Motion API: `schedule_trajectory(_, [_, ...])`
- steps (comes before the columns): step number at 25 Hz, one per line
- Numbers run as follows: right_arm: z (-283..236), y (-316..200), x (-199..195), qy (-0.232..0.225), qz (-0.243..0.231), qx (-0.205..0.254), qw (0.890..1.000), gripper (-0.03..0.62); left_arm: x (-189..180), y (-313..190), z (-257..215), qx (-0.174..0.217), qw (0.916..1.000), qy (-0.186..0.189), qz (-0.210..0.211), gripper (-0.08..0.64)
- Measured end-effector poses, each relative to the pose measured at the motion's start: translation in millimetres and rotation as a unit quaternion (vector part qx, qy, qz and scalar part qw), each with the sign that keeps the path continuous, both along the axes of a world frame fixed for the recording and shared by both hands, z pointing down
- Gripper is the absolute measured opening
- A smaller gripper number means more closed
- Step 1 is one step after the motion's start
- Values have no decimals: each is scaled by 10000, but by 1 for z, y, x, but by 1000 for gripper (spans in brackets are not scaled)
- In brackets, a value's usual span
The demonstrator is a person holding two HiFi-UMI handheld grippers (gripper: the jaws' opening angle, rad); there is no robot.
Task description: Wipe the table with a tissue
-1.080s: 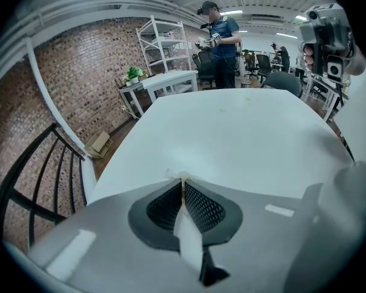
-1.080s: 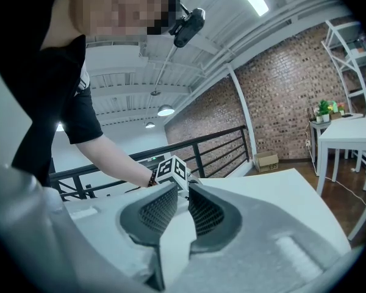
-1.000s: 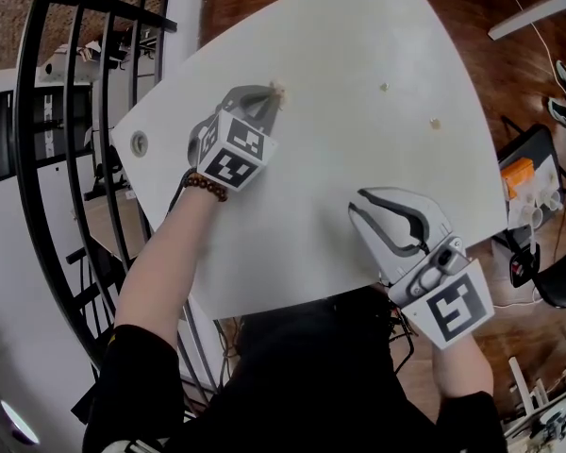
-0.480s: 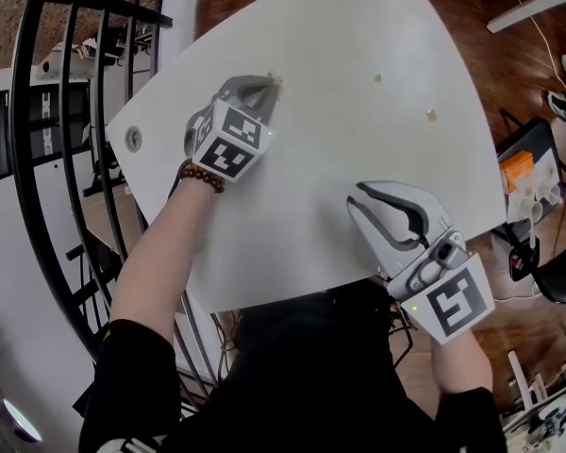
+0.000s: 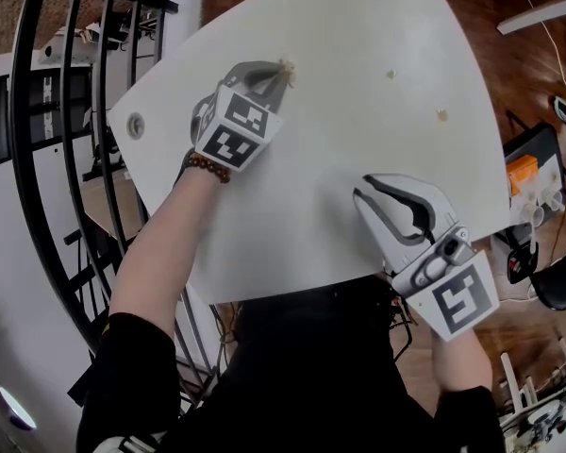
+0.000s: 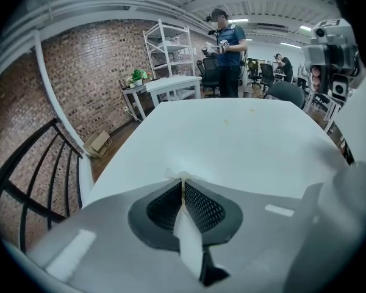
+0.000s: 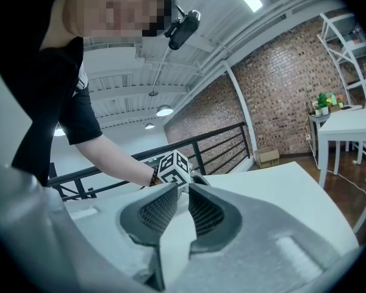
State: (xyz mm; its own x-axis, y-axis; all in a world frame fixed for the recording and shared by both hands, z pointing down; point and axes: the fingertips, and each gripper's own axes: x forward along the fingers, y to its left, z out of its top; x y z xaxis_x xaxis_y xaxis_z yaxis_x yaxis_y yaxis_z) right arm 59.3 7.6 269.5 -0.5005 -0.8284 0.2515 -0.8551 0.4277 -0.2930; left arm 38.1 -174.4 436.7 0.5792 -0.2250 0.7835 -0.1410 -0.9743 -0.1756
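Poking out of the left gripper's tips is the tissue, a small crumpled tuft, off-white to beige with frayed ends. In the left gripper view the tuft spreads just past the pad tips, and a flat white strip of it runs back between the pads towards the camera. The jaws of that gripper are closed on the tissue, pads together on it. It sits on the left half of the tabletop, well away from the near edge, low against the white surface.

Two pale crumbs lie apart from it on the right half, one towards the middle and one nearer the right edge.

The left forearm is bare below a black sleeve and reaches in over the near left corner, with a bead bracelet at the wrist. Its gripper slants steeply down, the marker cube facing up.

The right gripper hangs above the near edge, towards the near right corner, well apart from the tissue and nearly level. In the right gripper view its jaws stand a narrow slit apart with nothing between them; only the tabletop shows through, and past the tips, the left gripper's cube and wrist.
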Motion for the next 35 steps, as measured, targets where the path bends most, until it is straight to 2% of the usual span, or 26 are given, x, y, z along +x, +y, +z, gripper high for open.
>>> schedule_trajectory(8, [-11,-13,4,21,-177,80,9998,48,-15,-28,-24,160,9982,170,-551,31])
schedule_trajectory(14, [-23,-16,-10,87,-257,165,9995,48,-35,-33,-40,200,9965,263,-769,31])
schedule_trajectory(24, [-43,-6,-32,317,-118,222,9992,48,-51,-16,-60,244,9971,331,-637,31])
schedule_trajectory(29, [-31,-4,-31,847,200,-73,9962,-7,-50,-1,-66,226,9980,350,-467,31])
schedule_trajectory(32, [-13,-12,-27,1282,336,-395,9904,-8,-49,12,-70,228,9987,314,-324,31])
schedule_trajectory(35, [4,-22,-21,1487,495,-573,9860,-8,-44,29,-72,262,9991,273,-167,31])
